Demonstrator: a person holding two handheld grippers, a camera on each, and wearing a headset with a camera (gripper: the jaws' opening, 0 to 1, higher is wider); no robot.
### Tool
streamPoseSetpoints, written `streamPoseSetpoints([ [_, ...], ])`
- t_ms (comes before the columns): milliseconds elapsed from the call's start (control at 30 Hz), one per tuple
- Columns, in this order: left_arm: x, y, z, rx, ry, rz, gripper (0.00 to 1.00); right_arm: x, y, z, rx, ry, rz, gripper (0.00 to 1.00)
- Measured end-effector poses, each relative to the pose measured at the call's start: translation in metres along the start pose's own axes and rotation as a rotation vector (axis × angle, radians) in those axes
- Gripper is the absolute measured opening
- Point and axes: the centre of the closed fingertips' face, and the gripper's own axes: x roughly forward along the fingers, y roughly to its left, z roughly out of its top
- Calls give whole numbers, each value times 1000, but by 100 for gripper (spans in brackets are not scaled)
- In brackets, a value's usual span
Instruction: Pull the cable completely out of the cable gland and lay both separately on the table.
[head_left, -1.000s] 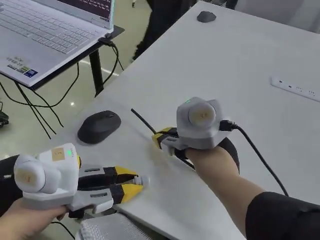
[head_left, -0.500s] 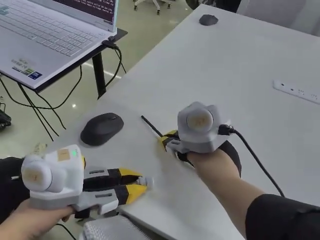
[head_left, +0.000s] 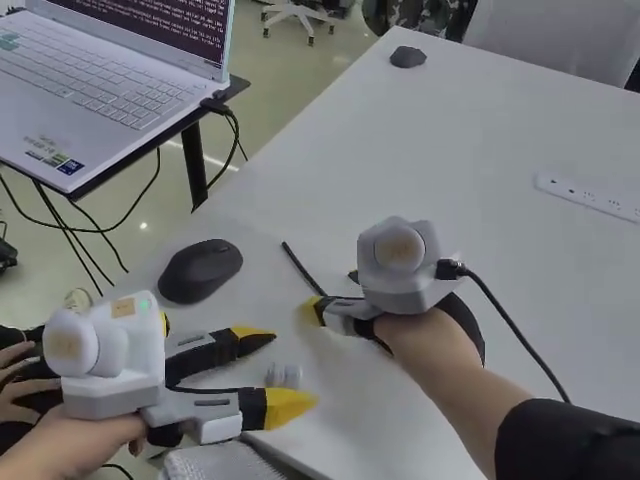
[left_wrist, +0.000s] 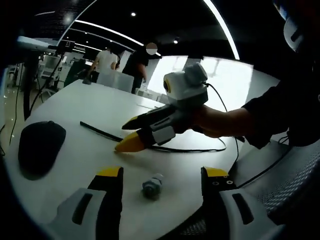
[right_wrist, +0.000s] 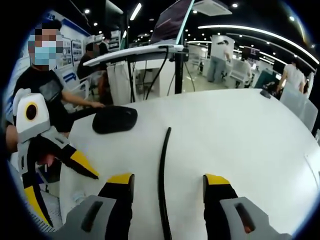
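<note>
Left claw (left_wrist: 162, 172) is gaping around the gland (left_wrist: 152, 186), right claw (right_wrist: 170, 177) around the cable (right_wrist: 162, 160); a nudge is risking rolling the gland off the desk (left_wrist: 75, 105).

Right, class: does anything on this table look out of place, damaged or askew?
Nothing stands out. The cable gland lies on the table between the open left tongs; the black cable lies apart from it, between the open right tongs.
</note>
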Motion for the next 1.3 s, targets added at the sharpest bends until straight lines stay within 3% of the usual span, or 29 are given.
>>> streamPoseSetpoints([
  [67,0,3,4,35,-9,31,73,-2,-4,2,19,-13,-13,69],
  [200,-2,10,16,12,-55,68,98,-7,-8,5,101,-14,-19,90],
  [267,-4,14,24,15,-78,94,99,-11,-9,5,108,-13,-16,93],
  [367,-5,11,32,7,-98,95,99,-17,-12,4,109,-4,-30,100],
  [500,-4,9,42,2,-90,101,99,-32,-22,-5,144,19,-50,100],
  [667,2,-3,50,20,-67,68,99,-56,-39,-16,175,28,-89,100],
  [833,14,-15,58,43,-33,35,99,-101,-64,-35,207,69,-139,100],
  [933,23,-22,62,85,-8,25,99,-136,-90,-59,205,129,-231,100],
  [1033,34,-28,65,99,18,6,99,-171,-99,-89,296,186,-236,100],
  [1233,51,-44,78,105,36,-29,99,-227,-107,-119,382,192,-259,100],
  [1300,55,-44,76,113,92,0,99,-252,-106,-128,381,174,-274,100],
])
